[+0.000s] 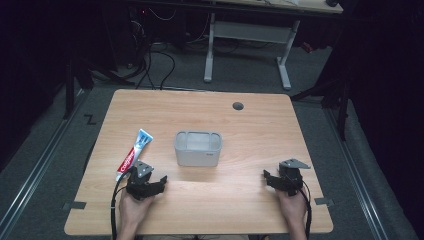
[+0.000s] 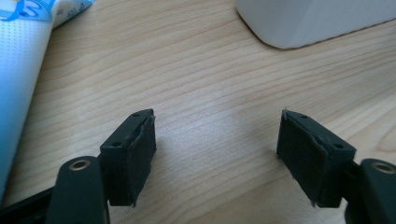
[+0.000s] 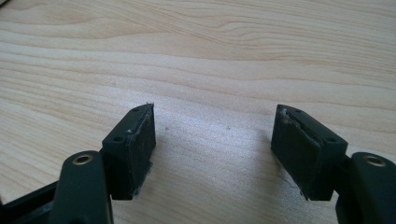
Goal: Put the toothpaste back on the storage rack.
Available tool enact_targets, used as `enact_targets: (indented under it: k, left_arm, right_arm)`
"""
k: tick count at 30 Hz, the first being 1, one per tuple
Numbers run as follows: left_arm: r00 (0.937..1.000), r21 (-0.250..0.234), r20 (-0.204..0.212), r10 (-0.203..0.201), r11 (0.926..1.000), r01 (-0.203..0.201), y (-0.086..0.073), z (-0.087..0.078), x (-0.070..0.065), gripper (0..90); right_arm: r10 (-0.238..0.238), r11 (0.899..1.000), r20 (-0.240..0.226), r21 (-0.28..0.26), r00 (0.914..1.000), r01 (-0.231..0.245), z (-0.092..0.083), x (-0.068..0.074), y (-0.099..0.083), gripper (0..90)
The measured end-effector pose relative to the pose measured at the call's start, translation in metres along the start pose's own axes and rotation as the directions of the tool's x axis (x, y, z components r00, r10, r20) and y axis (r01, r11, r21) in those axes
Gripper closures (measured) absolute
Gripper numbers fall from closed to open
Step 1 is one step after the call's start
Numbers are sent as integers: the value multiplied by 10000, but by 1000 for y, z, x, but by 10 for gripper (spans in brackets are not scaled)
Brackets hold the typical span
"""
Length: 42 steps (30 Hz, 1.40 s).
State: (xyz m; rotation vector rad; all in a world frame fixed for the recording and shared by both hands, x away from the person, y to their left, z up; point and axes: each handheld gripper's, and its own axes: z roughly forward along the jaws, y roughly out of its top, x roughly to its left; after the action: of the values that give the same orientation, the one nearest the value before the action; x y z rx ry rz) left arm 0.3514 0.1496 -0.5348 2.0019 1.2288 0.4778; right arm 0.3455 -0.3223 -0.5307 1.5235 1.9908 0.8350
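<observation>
The left gripper (image 2: 217,140) rests on the table with its jaws spread wide and empty, just beside the red, white and blue toothpaste tube (image 1: 133,153) lying flat near the translucent white plastic bin (image 1: 198,148). The tube looks light, soft and slick, so a grip across its middle seems safest. The right gripper (image 3: 212,137) also gapes empty.

Lab: floor rails (image 1: 30,167), tangled cables (image 1: 150,60)

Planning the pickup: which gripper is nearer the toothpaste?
Left. The left gripper sits right beside the toothpaste, at its near end. The right gripper is far across the table, beyond the bin.
</observation>
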Motion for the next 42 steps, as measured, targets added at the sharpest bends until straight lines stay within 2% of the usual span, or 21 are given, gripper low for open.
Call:
enact_targets:
  k: [4, 6, 15, 18, 21, 25, 29, 36, 39, 42]
  left_arm:
    - [9999, 139, 132, -47, 9999, 45, 1, -4, 1, 303]
    - [9996, 13, 211, -166, 9999, 165, 2, -7, 0, 304]
    - [9996, -368, 276, -107, 9993, 117, 8, -22, -3, 315]
    - [9995, -568, 224, -207, 9981, 219, 8, -26, -2, 314]
    - [9992, -542, 259, -290, 9981, 304, 6, -29, -2, 320]
    - [9999, -582, 77, -129, 9982, 133, 5, -34, -1, 321]
    - [9993, -810, -87, -354, 9961, 346, 5, -41, 3, 321]
    - [9990, -828, -313, -323, 9961, 296, 7, -48, 12, 323]
    - [9975, -881, -483, -510, 9950, 466, 7, -52, 18, 315]
    - [9966, -916, -434, -702, 9936, 660, 8, -54, 24, 306]
  right_arm:
    - [4, 10000, 0, 5, 10000, -4, 0, 0, 0, 307]
    - [2, 10000, -1, 6, 10000, -2, 0, 0, 0, 307]
    - [-28, 10000, -9, -1, 10000, 28, 0, 0, 0, 307]
    - [-28, 10000, -10, -2, 10000, 28, 0, 0, 0, 307]
    - [-19, 10000, -11, -1, 10000, 19, 0, 0, 0, 307]
    - [-18, 10000, -9, 2, 10000, 18, 0, 0, 0, 307]
    - [-21, 10000, -10, 1, 10000, 21, 0, 0, 0, 307]
    - [-39, 10000, -16, 0, 10000, 39, 0, 0, 0, 306]
    - [-31, 10000, -18, 3, 10000, 32, 0, 0, 0, 306]
    - [-33, 10000, -18, 3, 10000, 33, 0, 0, 0, 305]
